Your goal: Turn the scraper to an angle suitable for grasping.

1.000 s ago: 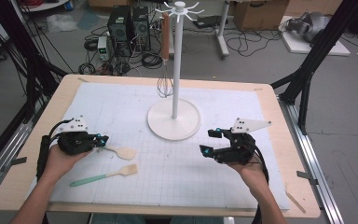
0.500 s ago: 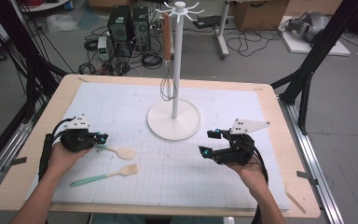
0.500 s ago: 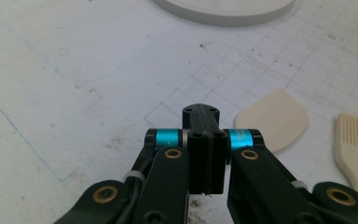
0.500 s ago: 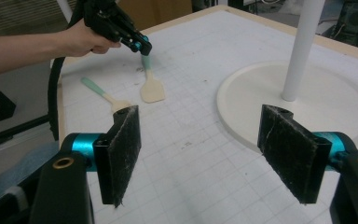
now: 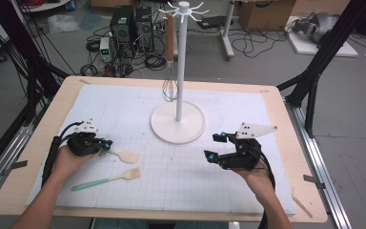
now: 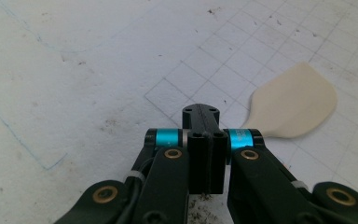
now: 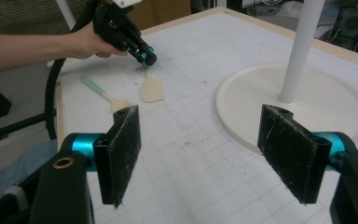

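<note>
On the mat lie two spatulas (image 5: 125, 156); left gripper (image 5: 108, 144) clamps one, right gripper (image 5: 217, 146) gapes.

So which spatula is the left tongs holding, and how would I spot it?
Start at the tall white stand with the round base in the middle of the white gridded mat. Look toward the person's left hand: the black left tongs are shut on the cream-bladed silicone spatula. The mint-green-handled spatula with the cream blade lies loose just nearer the person, handle fully showing.
</note>
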Demonstrator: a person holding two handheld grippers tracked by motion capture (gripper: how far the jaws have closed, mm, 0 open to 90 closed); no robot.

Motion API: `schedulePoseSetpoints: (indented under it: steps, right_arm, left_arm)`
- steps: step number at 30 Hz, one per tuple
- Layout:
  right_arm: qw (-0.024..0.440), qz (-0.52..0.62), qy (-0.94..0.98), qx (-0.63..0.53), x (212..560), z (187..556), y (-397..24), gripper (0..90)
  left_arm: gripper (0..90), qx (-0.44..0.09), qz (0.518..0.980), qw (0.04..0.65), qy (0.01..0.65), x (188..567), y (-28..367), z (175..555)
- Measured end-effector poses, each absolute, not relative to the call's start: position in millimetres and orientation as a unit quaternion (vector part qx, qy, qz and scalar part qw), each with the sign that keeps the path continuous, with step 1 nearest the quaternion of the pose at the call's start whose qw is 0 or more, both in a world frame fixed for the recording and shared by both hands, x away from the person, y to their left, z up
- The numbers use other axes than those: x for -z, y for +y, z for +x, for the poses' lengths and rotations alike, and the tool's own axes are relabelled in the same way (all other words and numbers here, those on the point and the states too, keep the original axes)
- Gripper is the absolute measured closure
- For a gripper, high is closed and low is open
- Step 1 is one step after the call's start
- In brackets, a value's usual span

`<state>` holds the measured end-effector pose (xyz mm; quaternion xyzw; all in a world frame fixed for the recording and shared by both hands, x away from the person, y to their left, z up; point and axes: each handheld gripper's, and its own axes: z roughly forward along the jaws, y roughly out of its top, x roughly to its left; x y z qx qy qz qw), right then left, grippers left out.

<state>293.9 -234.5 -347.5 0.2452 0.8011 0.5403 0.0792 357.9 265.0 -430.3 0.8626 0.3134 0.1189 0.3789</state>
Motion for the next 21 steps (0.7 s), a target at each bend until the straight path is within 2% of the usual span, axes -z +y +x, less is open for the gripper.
schedulePoseSetpoints:
  steps: [21]
  right_arm:
    - [0.075, 0.235, 0.805, -0.539, 348.1, 292.2, -228.2, 29.3]
  left_arm:
    - [89.6, -0.112, 0.867, 0.361, 0.324, 435.9, 267.4, 363.2]
